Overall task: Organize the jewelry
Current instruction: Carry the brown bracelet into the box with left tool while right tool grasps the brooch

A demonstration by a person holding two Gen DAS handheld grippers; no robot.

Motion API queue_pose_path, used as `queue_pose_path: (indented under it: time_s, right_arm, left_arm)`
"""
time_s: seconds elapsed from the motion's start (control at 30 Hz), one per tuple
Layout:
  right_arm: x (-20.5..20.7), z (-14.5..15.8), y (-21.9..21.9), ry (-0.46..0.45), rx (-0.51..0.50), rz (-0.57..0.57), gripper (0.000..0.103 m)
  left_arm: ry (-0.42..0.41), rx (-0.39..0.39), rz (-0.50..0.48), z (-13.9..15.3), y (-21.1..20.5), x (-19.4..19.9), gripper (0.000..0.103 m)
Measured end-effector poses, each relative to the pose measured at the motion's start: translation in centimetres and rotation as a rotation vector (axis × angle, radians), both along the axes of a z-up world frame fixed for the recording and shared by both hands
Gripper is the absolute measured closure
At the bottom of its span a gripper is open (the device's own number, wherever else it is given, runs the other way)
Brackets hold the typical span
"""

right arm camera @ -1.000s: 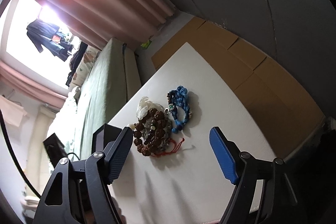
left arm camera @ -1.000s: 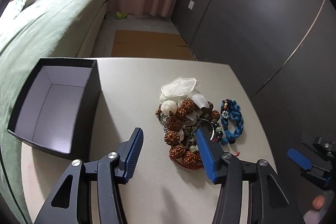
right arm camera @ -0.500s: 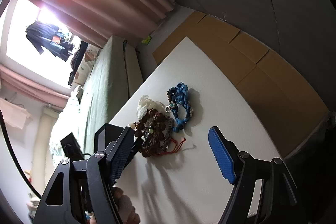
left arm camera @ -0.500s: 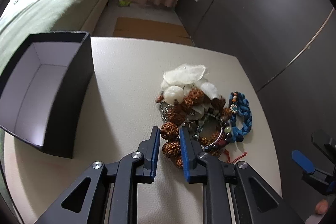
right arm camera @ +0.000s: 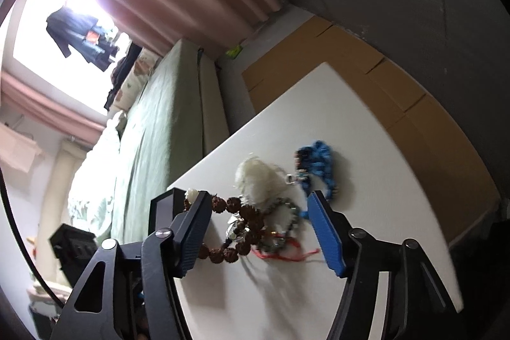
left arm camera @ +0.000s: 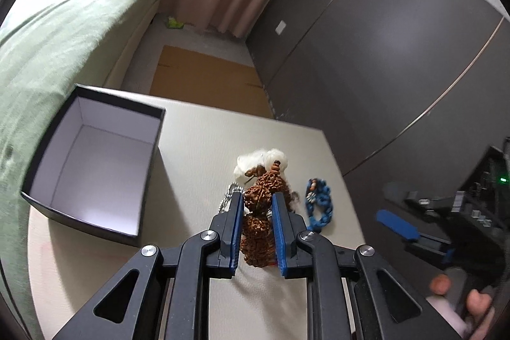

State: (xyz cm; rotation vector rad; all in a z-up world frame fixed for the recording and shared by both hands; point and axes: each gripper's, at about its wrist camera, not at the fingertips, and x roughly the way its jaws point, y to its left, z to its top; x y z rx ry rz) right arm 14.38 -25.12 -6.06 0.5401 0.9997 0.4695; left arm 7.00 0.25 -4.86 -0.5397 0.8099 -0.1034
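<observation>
My left gripper is shut on a brown rough-bead bracelet and holds it above the cream table; the bracelet also shows in the right wrist view. A white shell piece, a silver chain and a blue woven bracelet lie beyond it. An open black box with a white inside stands to the left. My right gripper is open above the jewelry pile, with the blue bracelet beyond it.
A green bed runs along the table's left side. Cardboard lies on the floor beyond the table's far edge, and a dark wardrobe wall stands at the right. A red cord trails from the pile.
My left gripper closed on the brown bead bracelet and has lifted it off the pile. My right gripper has moved closer over the jewelry and stayed open.
</observation>
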Motion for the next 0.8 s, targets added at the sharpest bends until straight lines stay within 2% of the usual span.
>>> queue_pose_path:
  time_s: [0.17, 0.37, 0.53, 0.8]
  right_arm:
    - [1.1, -0.3, 3.3, 0.016, 0.017, 0.072, 0.056]
    - [1.9, -3.4, 7.1, 0.062, 0.044, 0.164, 0.077]
    - [2.5, -5.9, 8.7, 0.112, 0.001, 0.18, 0.078]
    - [2.6, -6.7, 11.4, 0.073, -0.188, 0.226, 0.077]
  left_arm:
    - [-0.04, 0.005, 0.052, 1.9, 2.2, -1.2, 0.085]
    - [-0.079, -0.012, 0.136, 3.4, 5.7, -2.6, 0.085]
    - [-0.086, -0.042, 0.182, 3.7, 7.8, -3.2, 0.085]
    - [-0.094, -0.065, 0.211, 4.1, 8.9, -4.0, 0.085]
